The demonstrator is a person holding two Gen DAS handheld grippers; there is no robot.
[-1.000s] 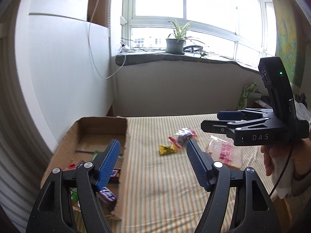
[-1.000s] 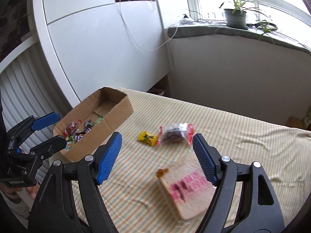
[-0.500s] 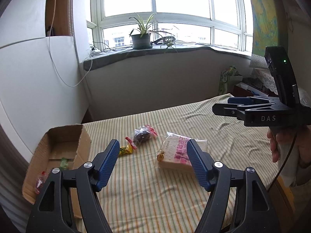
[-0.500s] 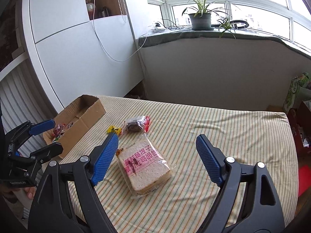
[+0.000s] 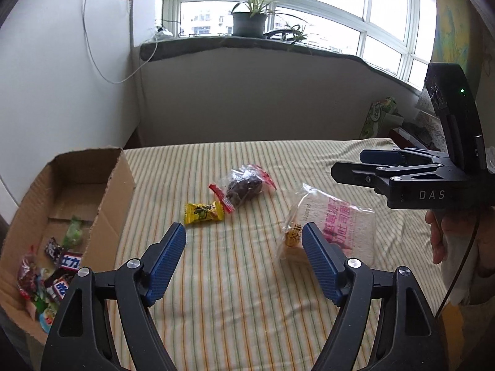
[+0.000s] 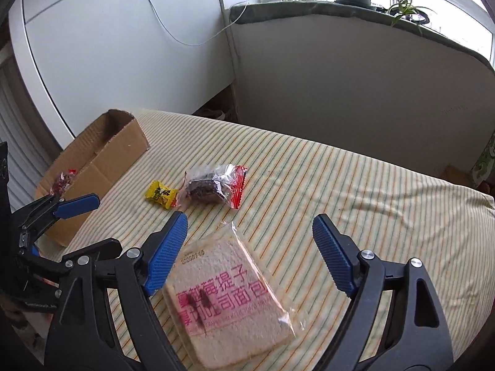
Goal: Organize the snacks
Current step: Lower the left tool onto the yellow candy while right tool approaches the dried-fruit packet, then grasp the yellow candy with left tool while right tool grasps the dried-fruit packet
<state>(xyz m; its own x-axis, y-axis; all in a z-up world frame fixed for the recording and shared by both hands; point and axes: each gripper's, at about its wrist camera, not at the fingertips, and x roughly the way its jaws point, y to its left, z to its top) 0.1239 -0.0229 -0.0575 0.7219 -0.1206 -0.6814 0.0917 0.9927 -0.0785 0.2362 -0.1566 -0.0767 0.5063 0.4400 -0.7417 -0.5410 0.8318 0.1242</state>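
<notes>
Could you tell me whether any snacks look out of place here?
Three remain outside the cardboard box, loose on the striped cloth: a yellow candy, a dark snack in clear wrap, and a bagged bread slice.

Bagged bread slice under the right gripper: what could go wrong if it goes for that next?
The bread bag lies flat on the striped cloth, so the open right gripper may pinch only loose plastic, or snag cloth, and the soft slice could crush. The cardboard box already holds many candies, so the wide slice may not settle flat. The left gripper, also open and empty, hovers close by and could get in the way.
</notes>
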